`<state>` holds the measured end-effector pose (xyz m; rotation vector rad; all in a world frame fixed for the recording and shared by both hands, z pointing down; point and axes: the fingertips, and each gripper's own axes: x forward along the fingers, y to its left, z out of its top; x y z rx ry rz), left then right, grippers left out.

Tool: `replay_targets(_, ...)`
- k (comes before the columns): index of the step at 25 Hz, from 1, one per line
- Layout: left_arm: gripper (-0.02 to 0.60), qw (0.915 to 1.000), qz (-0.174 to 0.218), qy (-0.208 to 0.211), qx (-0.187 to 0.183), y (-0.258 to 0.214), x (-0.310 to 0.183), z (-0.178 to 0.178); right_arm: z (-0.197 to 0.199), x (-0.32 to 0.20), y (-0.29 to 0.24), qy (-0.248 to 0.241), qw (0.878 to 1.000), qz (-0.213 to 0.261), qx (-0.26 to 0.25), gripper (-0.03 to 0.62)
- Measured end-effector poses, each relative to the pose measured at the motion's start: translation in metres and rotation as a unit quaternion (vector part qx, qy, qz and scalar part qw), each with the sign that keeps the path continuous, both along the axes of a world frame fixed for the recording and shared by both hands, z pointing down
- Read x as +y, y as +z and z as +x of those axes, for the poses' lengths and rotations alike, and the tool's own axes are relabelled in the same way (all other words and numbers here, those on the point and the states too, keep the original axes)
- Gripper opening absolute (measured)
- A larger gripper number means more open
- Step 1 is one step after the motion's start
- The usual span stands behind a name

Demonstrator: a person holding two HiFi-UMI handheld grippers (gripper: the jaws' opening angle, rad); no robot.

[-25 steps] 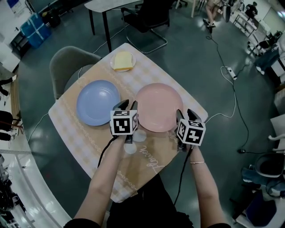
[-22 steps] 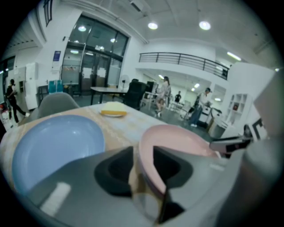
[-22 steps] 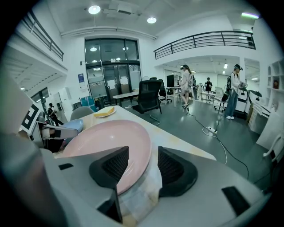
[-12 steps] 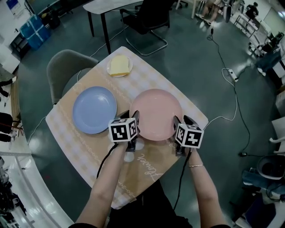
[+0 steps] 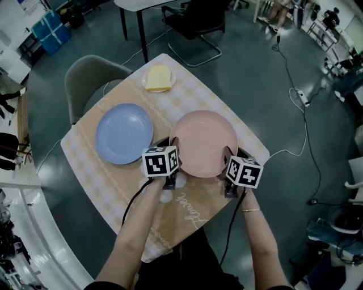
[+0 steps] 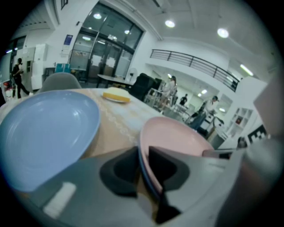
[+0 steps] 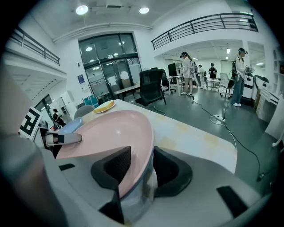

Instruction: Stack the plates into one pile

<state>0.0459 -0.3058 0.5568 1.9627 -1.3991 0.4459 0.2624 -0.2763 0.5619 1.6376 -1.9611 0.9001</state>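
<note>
A pink plate [image 5: 204, 141] lies on the checked table [image 5: 96, 170], with a blue plate [image 5: 123, 133] to its left. My left gripper [image 5: 170, 144] is at the pink plate's near-left rim, my right gripper [image 5: 229, 154] at its near-right rim. In the left gripper view the pink plate's [image 6: 177, 137] rim is pinched between the pads; those jaws [image 6: 143, 166] have just been closing onto it. In the right gripper view the rim [image 7: 133, 146] sits between the jaws [image 7: 144, 170], which have also been closing, with a narrow gap still beside one pad.
A small white plate with a yellow slab [image 5: 158, 77] sits at the table's far corner. A grey chair [image 5: 85, 76] stands behind the blue plate and a black chair [image 5: 193, 17] farther off. Cables [image 5: 295, 113] run over the floor at right.
Both grippers have sunk and moved in onto the near rim of the pink plate, one on each side. The jaws have narrowed around the rim. The plates have not moved.
</note>
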Motion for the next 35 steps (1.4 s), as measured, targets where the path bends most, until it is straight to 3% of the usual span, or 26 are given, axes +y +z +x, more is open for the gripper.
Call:
replay_targets(14,0.078,0.9993,0.022,-0.031,-0.003,-0.041,0.026,-0.029,-0.026,0.004,-0.046,-0.026,0.999,0.024,0.000,0.137)
replay_targets(23,0.077,0.9953,0.040,-0.088,-0.004,-0.065,0.043,-0.091,-0.089,-0.002,-0.066,-0.086,0.995,0.041,-0.015,0.132)
replay_targets(35,0.077,0.9816,0.047,-0.184,-0.023,-0.077,0.058,-0.202,-0.205,-0.024,-0.073,-0.186,0.981,0.042,-0.022,0.132)
